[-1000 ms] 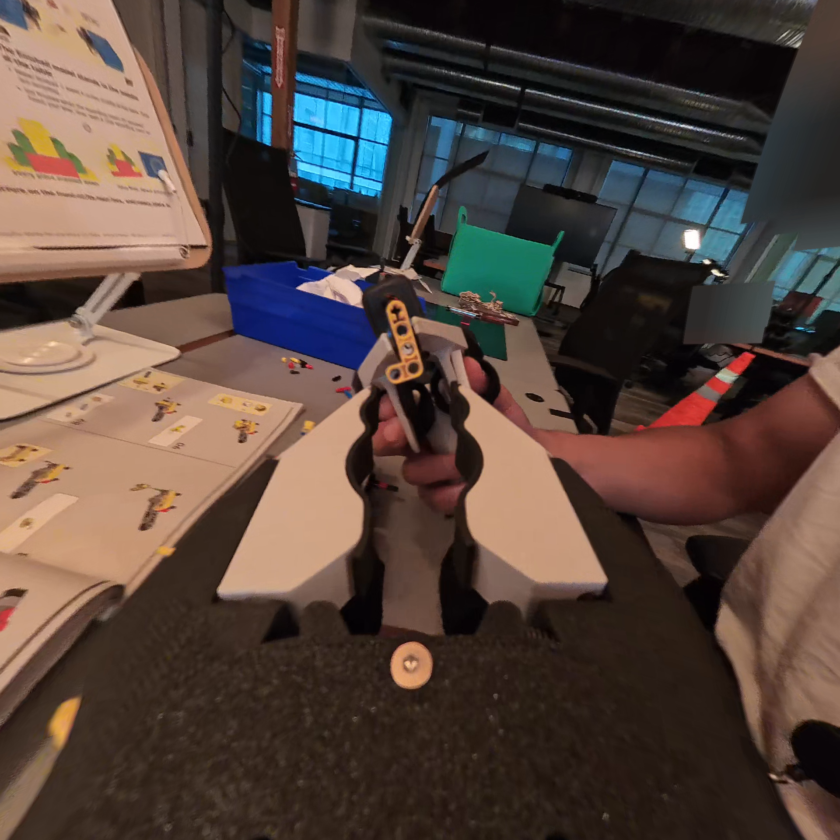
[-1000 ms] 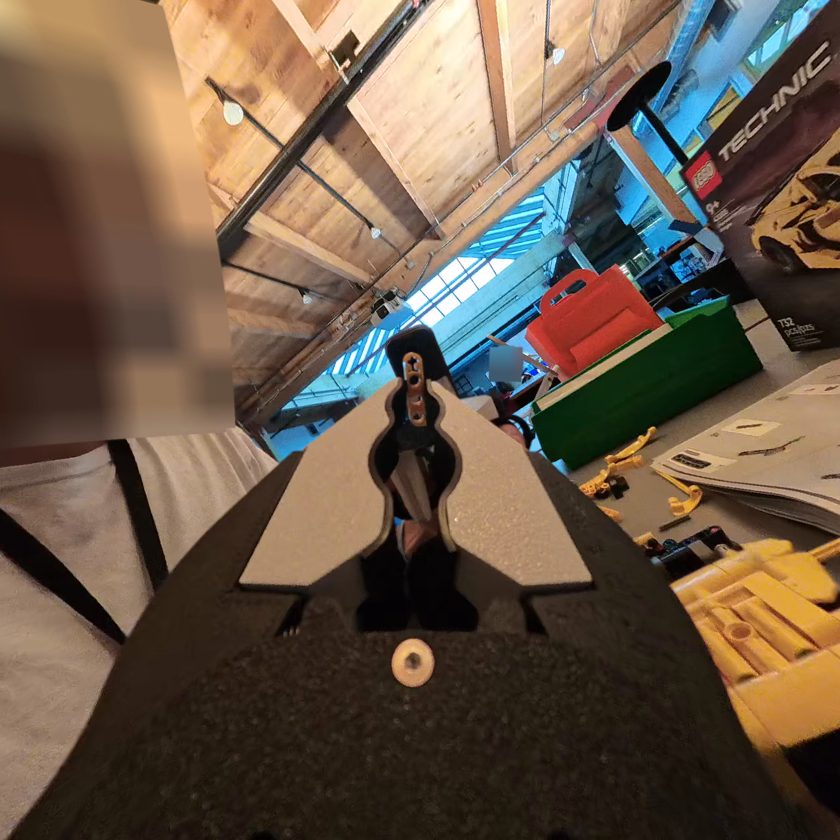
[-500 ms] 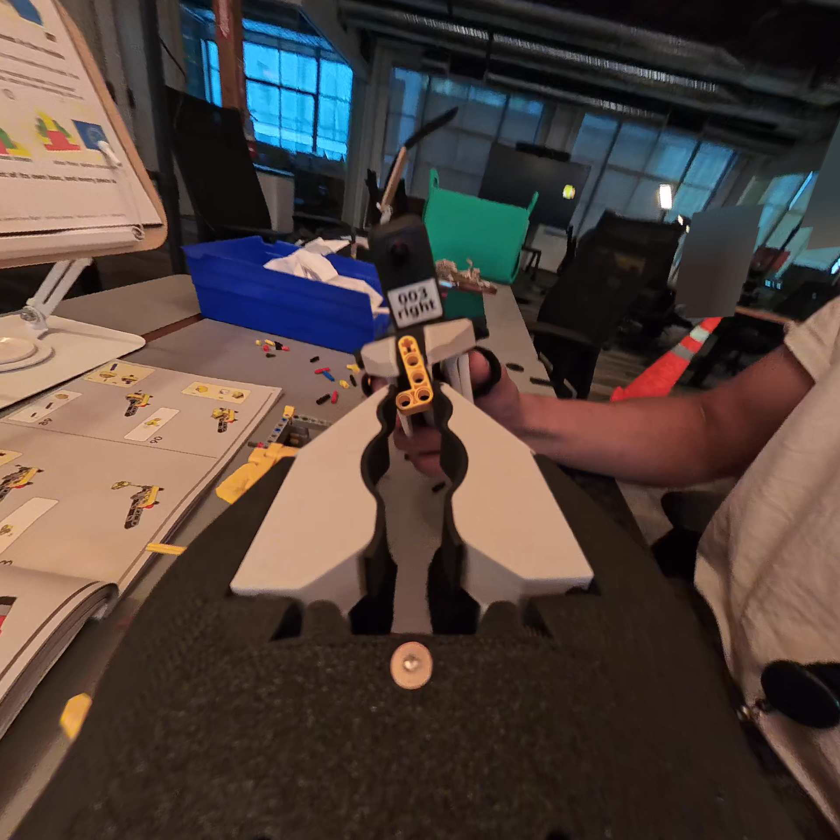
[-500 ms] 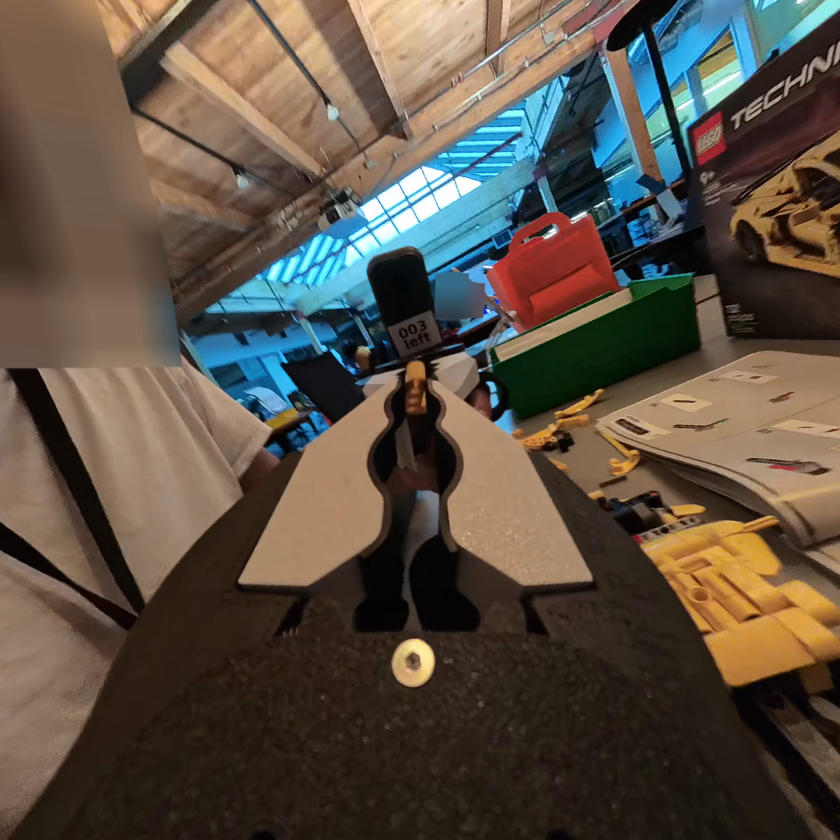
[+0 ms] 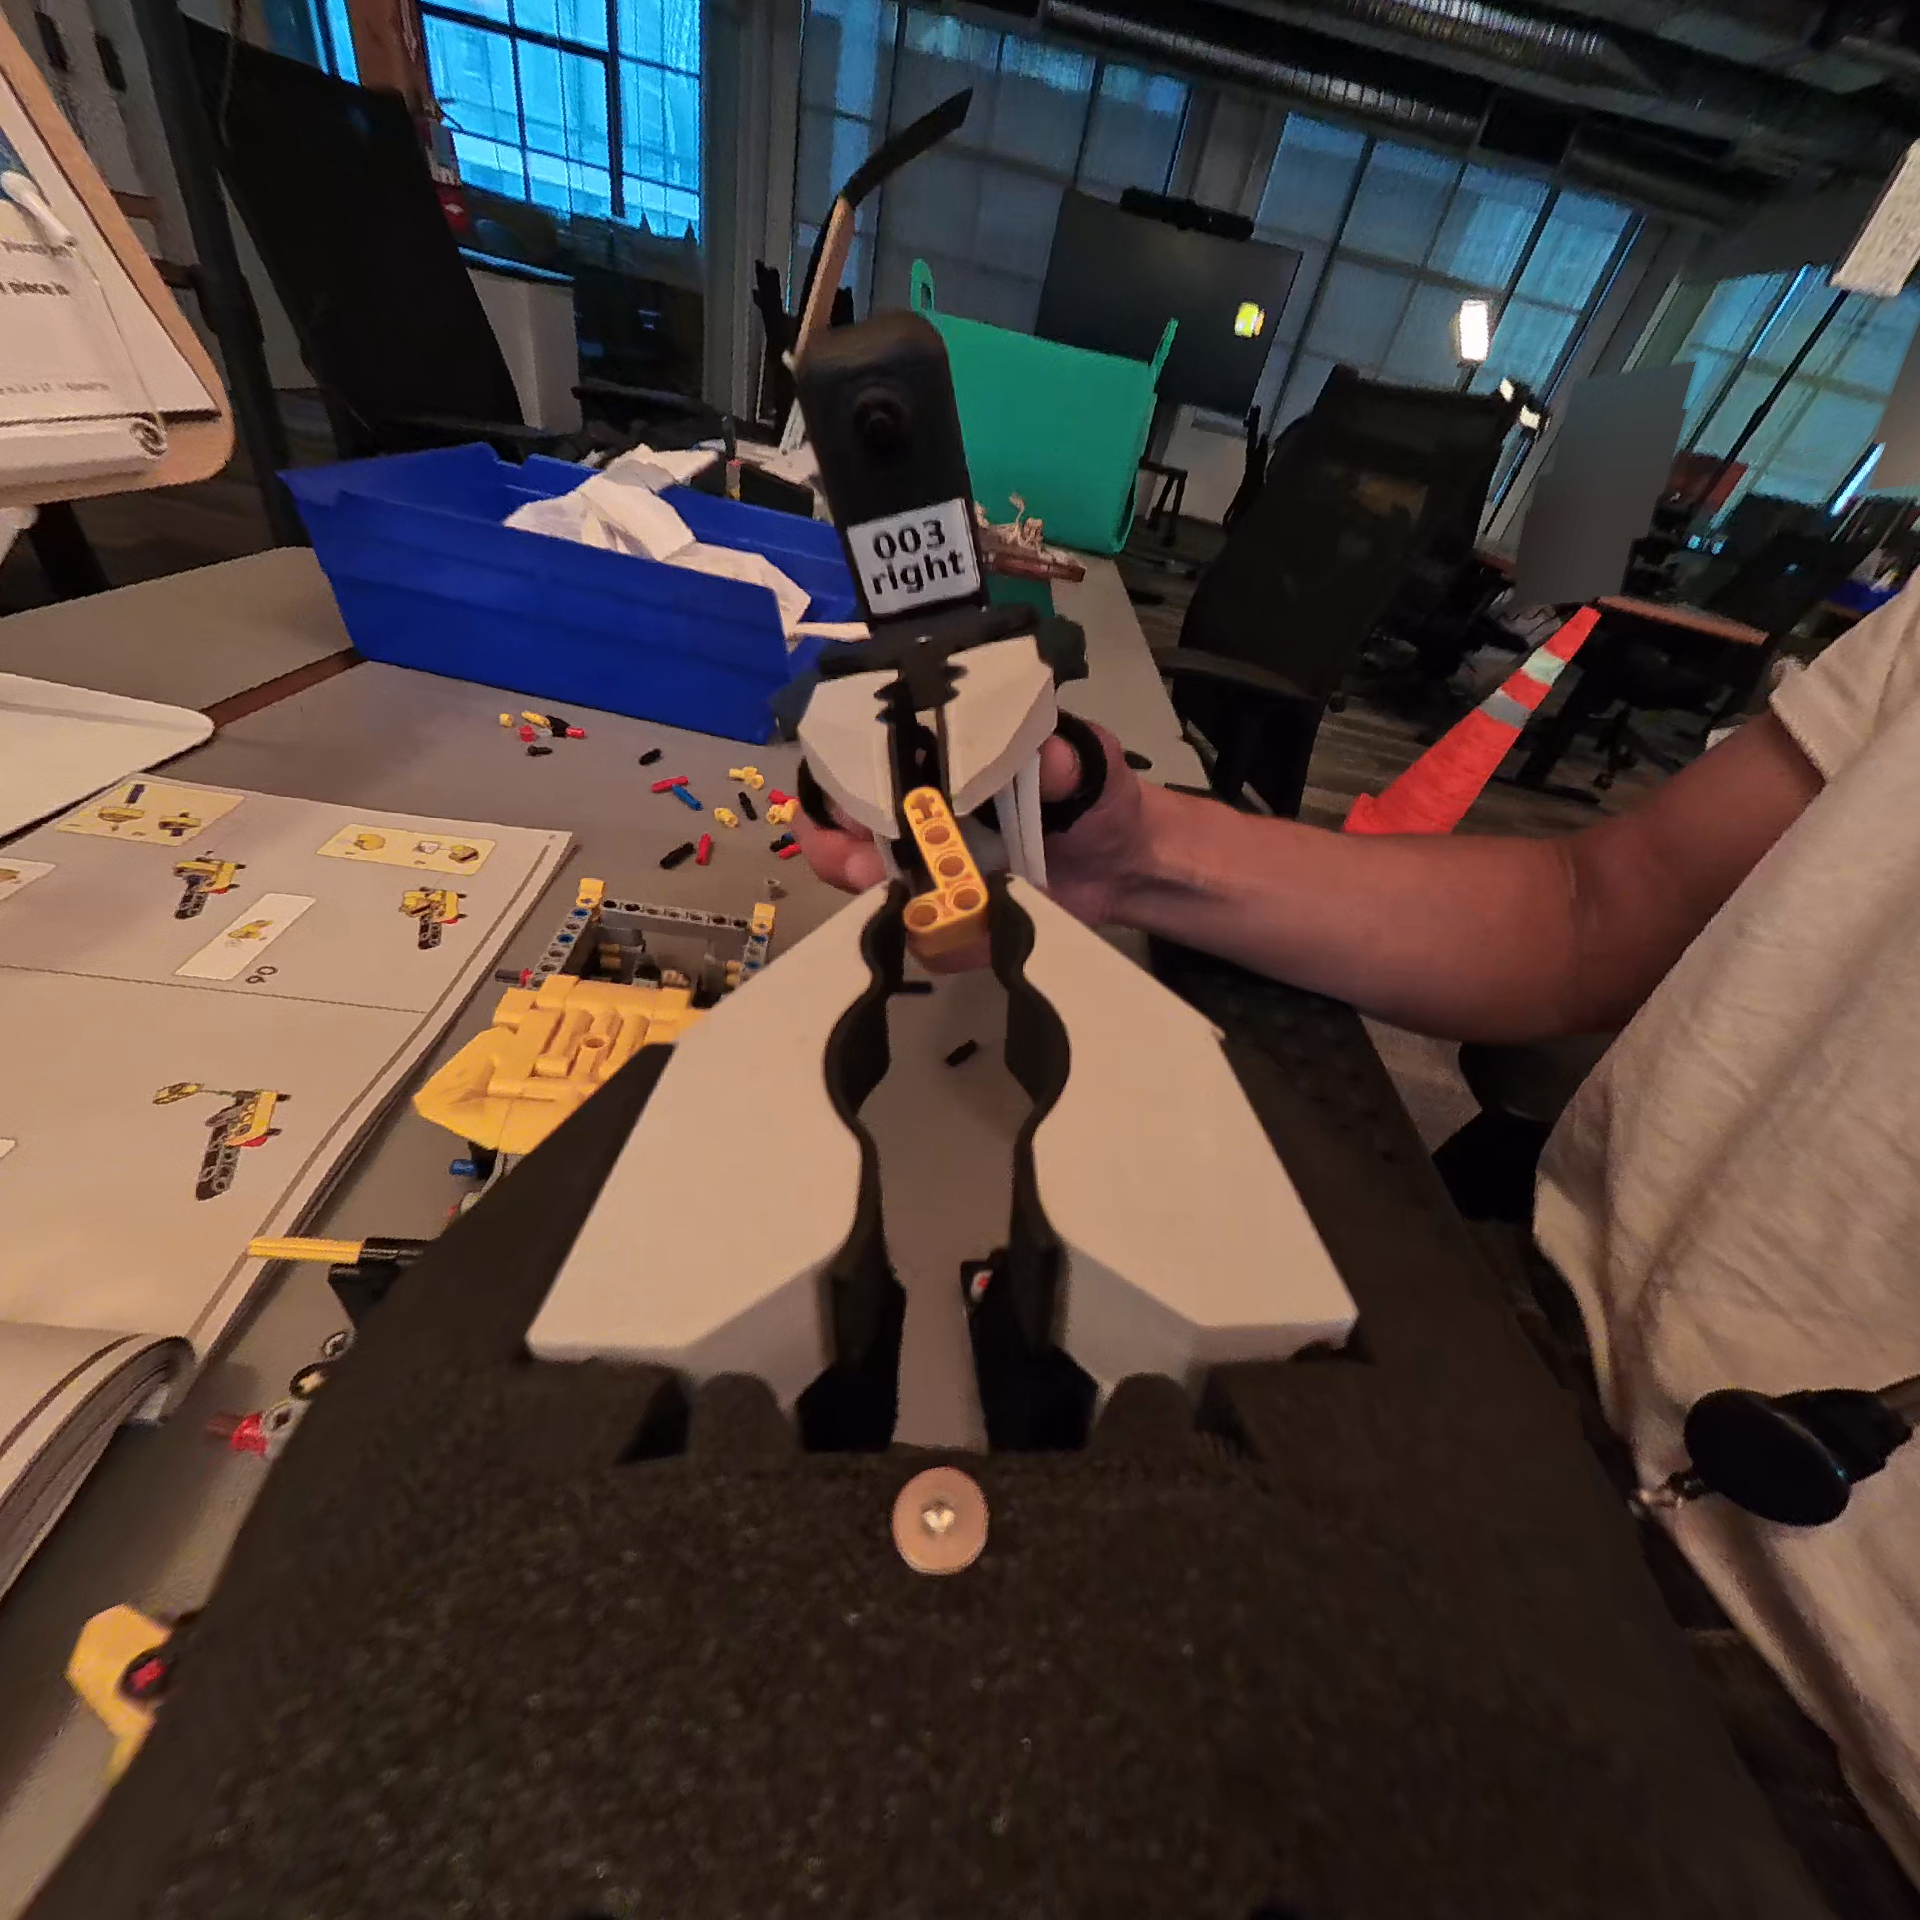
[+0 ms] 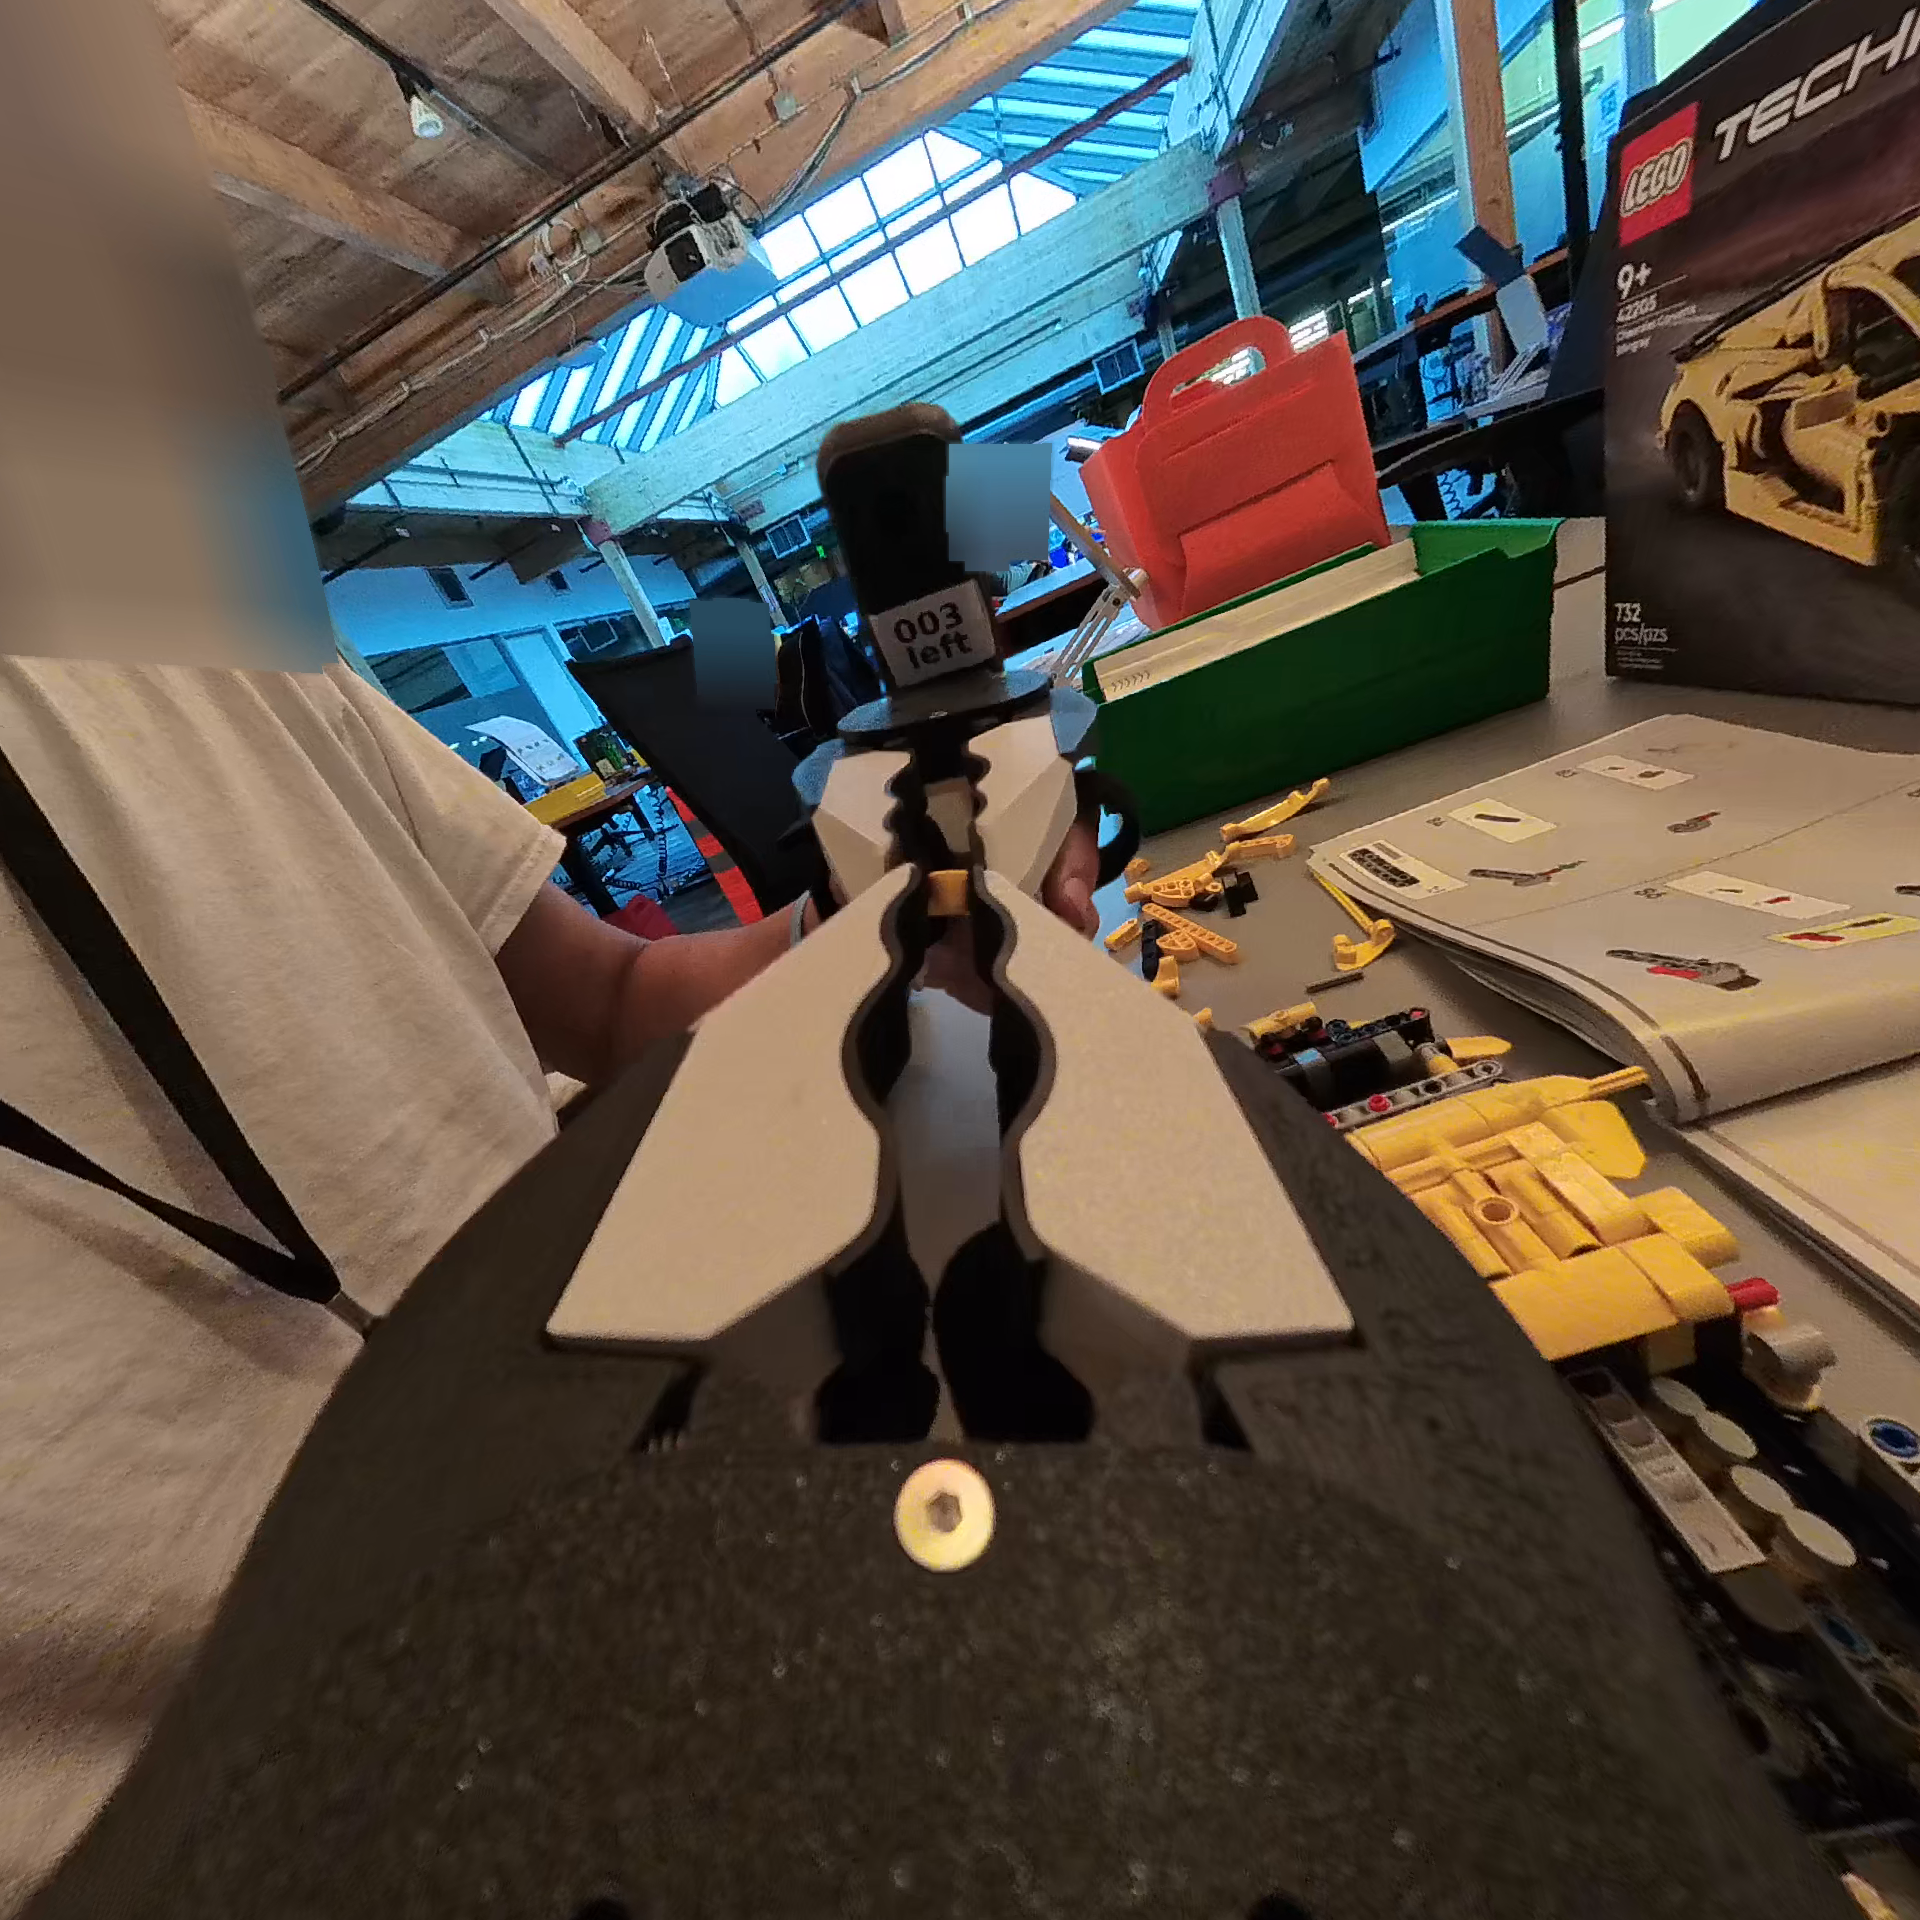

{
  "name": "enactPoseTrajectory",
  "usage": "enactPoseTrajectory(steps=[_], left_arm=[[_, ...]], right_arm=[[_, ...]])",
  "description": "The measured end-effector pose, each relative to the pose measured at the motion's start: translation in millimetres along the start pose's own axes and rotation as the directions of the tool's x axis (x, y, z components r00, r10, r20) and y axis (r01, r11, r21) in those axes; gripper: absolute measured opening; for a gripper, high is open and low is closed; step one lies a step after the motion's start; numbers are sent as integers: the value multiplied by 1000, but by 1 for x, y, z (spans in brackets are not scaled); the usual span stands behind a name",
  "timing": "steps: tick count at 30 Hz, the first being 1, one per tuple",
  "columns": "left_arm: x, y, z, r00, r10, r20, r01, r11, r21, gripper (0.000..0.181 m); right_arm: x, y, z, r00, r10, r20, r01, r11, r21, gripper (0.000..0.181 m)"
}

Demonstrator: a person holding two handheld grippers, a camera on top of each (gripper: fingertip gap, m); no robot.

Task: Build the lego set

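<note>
A yellow L-shaped Technic beam (image 5: 940,873) hangs in the air between my two grippers, which face each other tip to tip. My left gripper (image 5: 940,920) is shut on the beam's short foot. My right gripper (image 6: 948,896) is shut on the other end, seen edge-on as a small yellow piece (image 6: 948,891). The right gripper also shows in the left wrist view (image 5: 920,790), held by a hand. The left gripper shows in the right wrist view (image 6: 935,810). The part-built yellow car model (image 5: 582,1049) lies on the table below; it also shows in the right wrist view (image 6: 1507,1195).
An open instruction booklet (image 5: 208,987) lies left of the model, also seen in the right wrist view (image 6: 1662,914). Small loose pins (image 5: 717,800) and yellow parts (image 6: 1195,914) are scattered on the table. A blue bin (image 5: 520,603), a green bin (image 6: 1320,665) and the set's box (image 6: 1766,364) stand behind.
Both grippers have tilted down toward the table with the beam still between them. The car model has come into view. The beam now sits lower, in my left fingertips.
</note>
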State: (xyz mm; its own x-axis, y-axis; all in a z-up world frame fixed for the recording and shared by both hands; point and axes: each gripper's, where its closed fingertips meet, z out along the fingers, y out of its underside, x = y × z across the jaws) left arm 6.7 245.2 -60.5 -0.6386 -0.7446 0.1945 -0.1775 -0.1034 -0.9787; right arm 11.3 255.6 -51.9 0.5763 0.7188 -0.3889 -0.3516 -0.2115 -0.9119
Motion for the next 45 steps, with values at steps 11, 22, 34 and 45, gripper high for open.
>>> enactPoseTrajectory(steps=[11, 22, 34, 45], left_arm=[[-10, -46, -14, 985, -171, 14, 157, 934, 321, 18], [-8, -40, -10, 992, -116, 47, 98, 952, 289, 17], [-5, -34, -6, 993, -116, 19, 107, 961, 255, 14], [-6, -29, -6, 996, -86, 38, 75, 972, 222, 15]], right_arm=[[2, -21, 11, 978, 167, 128, -195, 946, 257, 6], [-1, -22, 11, 993, 93, 67, -106, 966, 236, 6], [-3, -22, 10, 997, 74, 36, -80, 973, 215, 6], [-2, -20, 1, 998, -12, -55, 20, 989, 147, 6]])
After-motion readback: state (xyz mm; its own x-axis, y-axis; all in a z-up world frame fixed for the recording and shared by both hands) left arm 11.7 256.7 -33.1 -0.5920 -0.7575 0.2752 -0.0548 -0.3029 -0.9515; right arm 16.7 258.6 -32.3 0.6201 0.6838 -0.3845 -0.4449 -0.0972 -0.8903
